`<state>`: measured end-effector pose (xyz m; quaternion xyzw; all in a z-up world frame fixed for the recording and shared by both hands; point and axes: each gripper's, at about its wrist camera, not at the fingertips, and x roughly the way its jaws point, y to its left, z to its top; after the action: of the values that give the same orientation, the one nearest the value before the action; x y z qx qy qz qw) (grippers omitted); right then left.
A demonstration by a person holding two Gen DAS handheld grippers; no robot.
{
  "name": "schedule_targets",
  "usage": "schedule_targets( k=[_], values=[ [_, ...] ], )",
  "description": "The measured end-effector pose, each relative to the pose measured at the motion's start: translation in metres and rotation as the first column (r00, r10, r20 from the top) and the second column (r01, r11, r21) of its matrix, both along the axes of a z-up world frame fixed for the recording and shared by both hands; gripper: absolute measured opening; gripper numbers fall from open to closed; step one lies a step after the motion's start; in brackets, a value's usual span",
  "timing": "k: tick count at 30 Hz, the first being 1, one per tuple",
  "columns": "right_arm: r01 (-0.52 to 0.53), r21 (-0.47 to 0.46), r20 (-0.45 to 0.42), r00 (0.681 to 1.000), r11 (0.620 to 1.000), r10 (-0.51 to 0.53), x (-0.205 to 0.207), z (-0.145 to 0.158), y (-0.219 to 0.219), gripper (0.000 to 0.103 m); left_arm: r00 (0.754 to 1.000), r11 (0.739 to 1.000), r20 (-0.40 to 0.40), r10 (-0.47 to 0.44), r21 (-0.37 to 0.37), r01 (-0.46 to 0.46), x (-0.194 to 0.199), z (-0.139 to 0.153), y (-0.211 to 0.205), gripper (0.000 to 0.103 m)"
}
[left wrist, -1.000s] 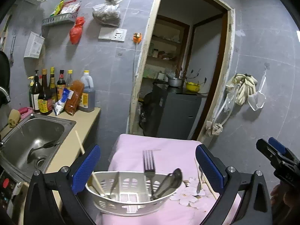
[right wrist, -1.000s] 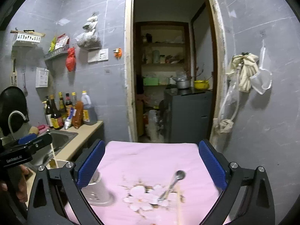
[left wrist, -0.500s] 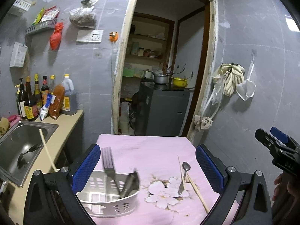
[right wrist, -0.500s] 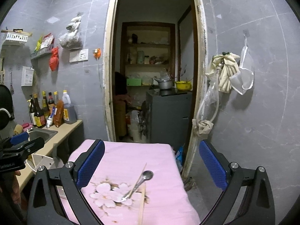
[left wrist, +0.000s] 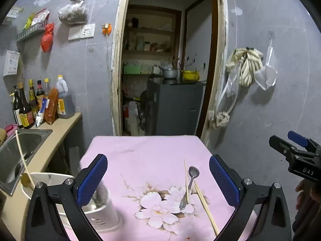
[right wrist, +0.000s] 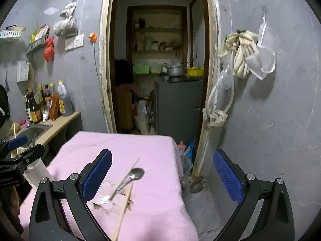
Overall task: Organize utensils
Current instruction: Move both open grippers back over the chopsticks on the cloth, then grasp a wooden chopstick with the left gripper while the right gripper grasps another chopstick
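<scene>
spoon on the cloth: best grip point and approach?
Grip the spoon mid-handle, from above, jaws across the shaft. It lies flat on the cloth, bowl far; one chopstick sits right of the handle and another crosses it, so keep the span narrow.

- One metal spoon [left wrist: 189, 186] lies on the pink floral cloth [left wrist: 140, 156].
- Two chopsticks on that cloth: a thin one [left wrist: 186, 180] and a thicker one [left wrist: 205, 206].
- One white utensil basket [left wrist: 104, 219] at the cloth's left edge, holding one more chopstick [left wrist: 23, 158].
- Two handheld grippers, the left gripper [left wrist: 158, 180] and the right gripper [right wrist: 160, 178].
- One steel sink [left wrist: 18, 150].
- Roughly six bottles [left wrist: 24, 108] on the counter; overlap makes the count uncertain.
- One red bag [left wrist: 47, 38] on the wall.
- One yellow bowl [left wrist: 190, 74] and one pot [left wrist: 170, 72] beyond the doorway.
</scene>
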<state>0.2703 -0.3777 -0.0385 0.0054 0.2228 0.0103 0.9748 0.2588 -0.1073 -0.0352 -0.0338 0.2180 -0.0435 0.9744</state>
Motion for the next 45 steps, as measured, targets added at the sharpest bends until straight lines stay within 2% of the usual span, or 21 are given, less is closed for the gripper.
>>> schedule_targets(
  k=[4,9,18,22,29,35,40,45],
  values=[
    [-0.024,0.009,-0.043,0.999,1.0,0.024,0.015,-0.025,-0.011,0.099,0.999,1.0,-0.049,0.0,0.002,0.0,0.015,-0.02,-0.014,0.102],
    [-0.066,0.039,-0.137,0.988,0.997,0.071,0.034,-0.069,-0.016,0.099,0.992,1.0,-0.127,-0.024,-0.004,0.023,0.04,-0.051,-0.026,0.102],
    [-0.19,0.102,-0.279,0.937,0.977,0.211,0.05,-0.14,0.009,0.099,0.97,0.998,-0.236,-0.063,-0.006,0.064,0.082,-0.099,-0.034,0.101],
    [-0.224,0.119,-0.322,0.913,0.967,0.251,0.058,-0.159,0.022,0.099,0.957,0.998,-0.284,-0.063,-0.02,0.06,0.095,-0.115,-0.032,0.101],
    [-0.261,0.084,-0.374,0.886,0.962,0.273,0.071,-0.175,0.043,0.099,0.943,0.998,-0.329,-0.05,-0.049,0.036,0.105,-0.13,-0.025,0.1],
    [-0.251,0.06,-0.434,0.865,0.966,0.252,0.078,-0.182,0.047,0.099,0.93,0.995,-0.357,-0.088,-0.079,0.064,0.115,-0.138,-0.03,0.085],
    [-0.201,0.029,-0.448,0.873,0.979,0.192,0.075,-0.181,0.038,0.099,0.907,0.984,-0.39,-0.16,-0.131,0.117,0.127,-0.146,-0.037,0.068],
    [-0.176,-0.013,-0.439,0.886,0.984,0.152,0.072,-0.177,0.032,0.099,0.875,0.974,-0.433,-0.219,-0.146,0.171,0.138,-0.156,-0.05,0.05]
  ],
)
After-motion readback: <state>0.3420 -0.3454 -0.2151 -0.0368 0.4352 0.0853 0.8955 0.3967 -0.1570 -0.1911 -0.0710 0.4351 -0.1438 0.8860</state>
